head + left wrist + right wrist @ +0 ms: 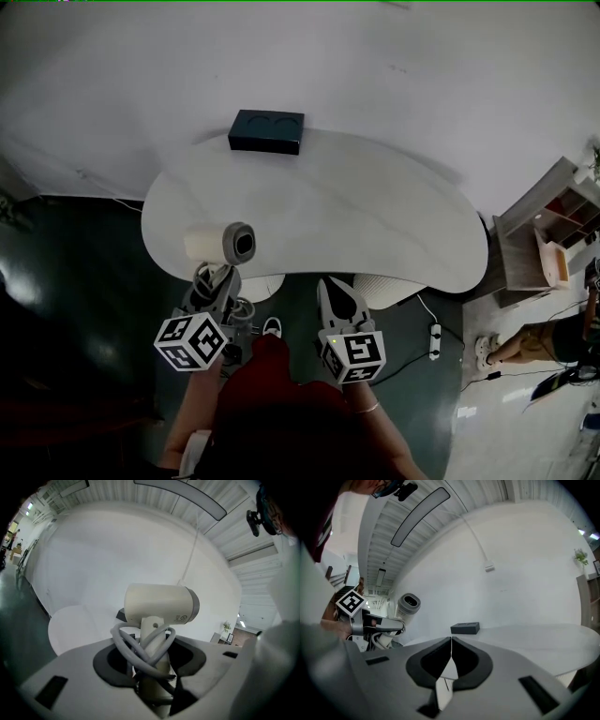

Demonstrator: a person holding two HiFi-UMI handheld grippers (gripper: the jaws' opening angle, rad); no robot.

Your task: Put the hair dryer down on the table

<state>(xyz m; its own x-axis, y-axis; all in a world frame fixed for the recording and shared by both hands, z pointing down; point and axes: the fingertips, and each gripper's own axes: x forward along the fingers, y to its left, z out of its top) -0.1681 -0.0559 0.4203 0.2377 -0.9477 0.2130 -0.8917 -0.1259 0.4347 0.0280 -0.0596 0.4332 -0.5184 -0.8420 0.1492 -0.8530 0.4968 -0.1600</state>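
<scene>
A cream hair dryer (pixel 223 244) with a grey nozzle end is held up over the near left rim of the white table (pixel 375 225). My left gripper (pixel 214 283) is shut on its handle, around which the grey cord is wound. In the left gripper view the hair dryer (pixel 161 604) stands upright above the jaws, its cord (pixel 140 648) looped between them. From the right gripper view the hair dryer (pixel 408 607) shows at the left, clamped by the other gripper. My right gripper (pixel 337 298) is shut and empty, near the table's front edge.
A dark rectangular box (pixel 266 131) lies at the table's far edge, also seen as the box (pixel 465 628). A wooden shelf unit (pixel 544 239) stands to the right, with a power strip (pixel 433 341) on the floor.
</scene>
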